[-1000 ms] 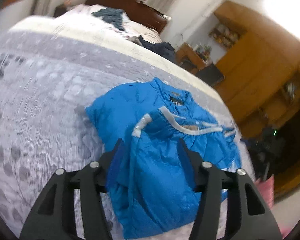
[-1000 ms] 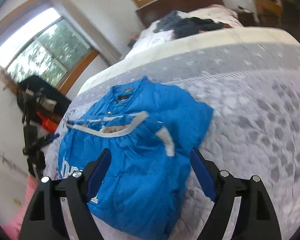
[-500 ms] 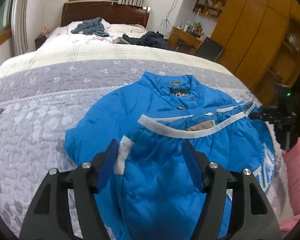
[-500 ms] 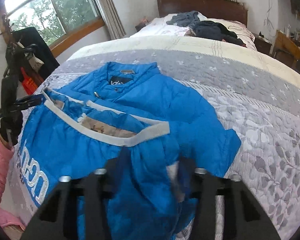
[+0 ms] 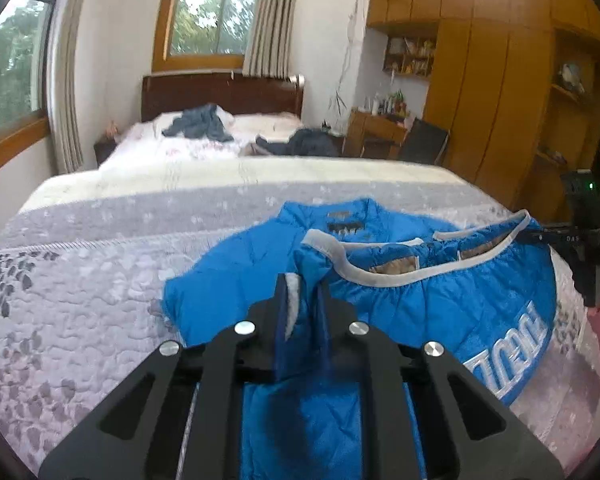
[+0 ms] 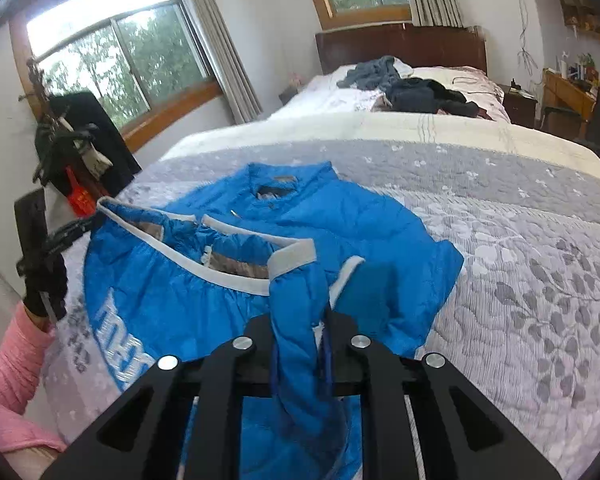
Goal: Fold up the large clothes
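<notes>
Gripping the blue jacket's (image 5: 236, 280) hem at both corners, our left tongs (image 5: 303, 308) and right tongs (image 6: 300, 320) are each clamped tight on padded fabric. We judge the bottom-to-collar fold underway; next, carry the hem toward the collar (image 6: 288, 176), farther up the bed (image 6: 520, 240).

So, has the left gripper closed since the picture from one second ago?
Yes. The left gripper was open then, fingers spread over the blue jacket on the bed; now it is shut on the jacket's edge.

Jacket (image 5: 440, 304) on bed (image 5: 80, 280); clothes pile (image 5: 198, 126) behind, near headboard (image 5: 220, 92).
</notes>
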`<control>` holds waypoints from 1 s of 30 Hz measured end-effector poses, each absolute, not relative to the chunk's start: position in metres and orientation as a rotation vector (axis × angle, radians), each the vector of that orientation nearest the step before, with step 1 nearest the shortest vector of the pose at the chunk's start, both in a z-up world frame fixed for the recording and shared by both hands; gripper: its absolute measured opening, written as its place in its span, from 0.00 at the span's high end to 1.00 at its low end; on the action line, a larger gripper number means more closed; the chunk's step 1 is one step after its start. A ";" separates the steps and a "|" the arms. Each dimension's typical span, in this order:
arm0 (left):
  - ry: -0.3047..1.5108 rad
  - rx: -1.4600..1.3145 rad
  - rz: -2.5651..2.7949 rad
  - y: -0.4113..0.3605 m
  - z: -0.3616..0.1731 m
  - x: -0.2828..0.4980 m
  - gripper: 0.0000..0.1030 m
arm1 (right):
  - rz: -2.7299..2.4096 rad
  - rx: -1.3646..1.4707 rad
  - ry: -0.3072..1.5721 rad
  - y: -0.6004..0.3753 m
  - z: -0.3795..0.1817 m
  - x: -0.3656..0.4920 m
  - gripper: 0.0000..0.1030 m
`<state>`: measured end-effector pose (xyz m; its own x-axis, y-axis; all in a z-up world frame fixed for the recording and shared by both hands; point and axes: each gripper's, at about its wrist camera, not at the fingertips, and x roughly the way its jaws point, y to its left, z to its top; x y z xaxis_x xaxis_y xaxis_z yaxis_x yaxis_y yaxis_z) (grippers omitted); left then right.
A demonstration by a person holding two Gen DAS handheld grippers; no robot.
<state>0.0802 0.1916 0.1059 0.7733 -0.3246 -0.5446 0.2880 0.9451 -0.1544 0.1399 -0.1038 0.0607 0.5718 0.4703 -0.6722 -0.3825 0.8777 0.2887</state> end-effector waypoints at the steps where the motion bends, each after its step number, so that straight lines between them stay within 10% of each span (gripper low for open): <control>1: 0.590 -0.083 -0.330 0.193 0.113 0.079 0.89 | 0.500 0.129 0.809 -0.105 0.070 0.139 0.85; 13: 0.490 -0.122 -0.210 0.180 0.173 0.172 0.89 | 0.369 0.177 0.756 -0.113 0.141 0.221 0.86; 30: 0.954 -0.246 -0.065 0.204 0.031 0.297 0.78 | 0.230 0.278 1.053 -0.107 0.003 0.336 0.83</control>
<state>0.2968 0.2036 0.0311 0.5788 -0.1633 -0.7989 -0.0526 0.9702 -0.2365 0.3363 -0.1073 0.0028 0.4770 0.3168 -0.8198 -0.0534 0.9415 0.3327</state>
